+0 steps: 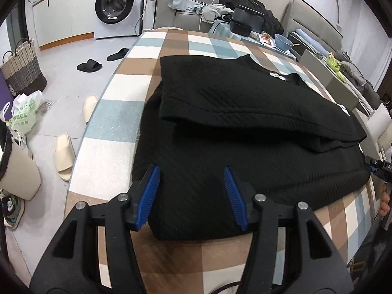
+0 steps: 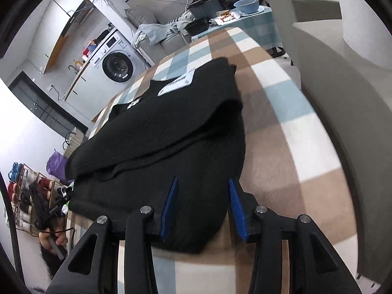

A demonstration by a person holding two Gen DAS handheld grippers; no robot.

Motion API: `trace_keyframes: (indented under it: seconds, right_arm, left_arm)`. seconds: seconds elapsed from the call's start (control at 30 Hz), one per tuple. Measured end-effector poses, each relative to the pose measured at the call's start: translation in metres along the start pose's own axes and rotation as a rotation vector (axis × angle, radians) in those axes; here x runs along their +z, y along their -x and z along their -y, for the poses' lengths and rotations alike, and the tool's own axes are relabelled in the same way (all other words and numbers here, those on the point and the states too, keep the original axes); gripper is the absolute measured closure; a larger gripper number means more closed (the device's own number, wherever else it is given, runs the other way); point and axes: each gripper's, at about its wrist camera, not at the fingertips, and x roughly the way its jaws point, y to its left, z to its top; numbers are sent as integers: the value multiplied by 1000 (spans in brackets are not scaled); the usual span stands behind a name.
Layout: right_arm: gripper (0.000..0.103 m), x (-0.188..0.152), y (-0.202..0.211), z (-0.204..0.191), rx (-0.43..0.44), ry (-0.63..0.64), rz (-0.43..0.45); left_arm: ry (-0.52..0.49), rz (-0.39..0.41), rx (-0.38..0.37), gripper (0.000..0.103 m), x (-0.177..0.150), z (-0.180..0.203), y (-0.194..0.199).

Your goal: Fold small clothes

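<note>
A black knit garment (image 1: 245, 122) lies partly folded on the checked table (image 1: 117, 122), its sides turned in over the middle and white tags near the collar. My left gripper (image 1: 192, 171) is open, its blue pads straddling the garment's near left corner. My right gripper (image 2: 203, 183) is open over the garment's near right corner (image 2: 196, 220), the same garment (image 2: 171, 127) filling that view. Neither holds cloth. The right gripper shows at the left view's right edge (image 1: 378, 166). The left gripper shows at the right view's lower left (image 2: 46, 215).
A blue bowl (image 1: 283, 40) and black boxes (image 1: 245, 23) sit on a far side table. A washing machine (image 1: 115, 5), sofa with clothes, slippers (image 1: 64, 156), a basket (image 1: 23, 68) and bags stand on the floor to the left. A grey chair (image 2: 343, 98) is at the right.
</note>
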Motion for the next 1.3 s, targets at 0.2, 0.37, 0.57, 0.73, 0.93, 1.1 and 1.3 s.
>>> trace_keyframes:
  seconds: [0.2, 0.37, 0.57, 0.73, 0.93, 1.1, 1.3]
  right_arm:
    - [92, -10, 6, -3, 18, 2, 38]
    - [95, 0, 23, -7, -24, 48, 126]
    - [91, 3, 24, 3, -136, -11, 111]
    - [85, -11, 45, -32, -57, 116, 148]
    - [75, -31, 11, -101, 16, 301, 58]
    - [75, -54, -27, -149, -92, 506, -11]
    - [70, -65, -21, -131, -194, 577, -56]
  left_arm:
    - [0, -4, -6, 51, -5, 2, 11]
    - [-16, 13, -19, 51, -6, 5, 26]
    - [-26, 33, 2, 51, -8, 7, 45]
    - [-53, 84, -40, 51, -4, 23, 68]
    - [-143, 70, -114, 51, -5, 73, 56]
    - [-214, -17, -125, 51, -28, 106, 30]
    - [-211, -24, -109, 51, -48, 102, 38]
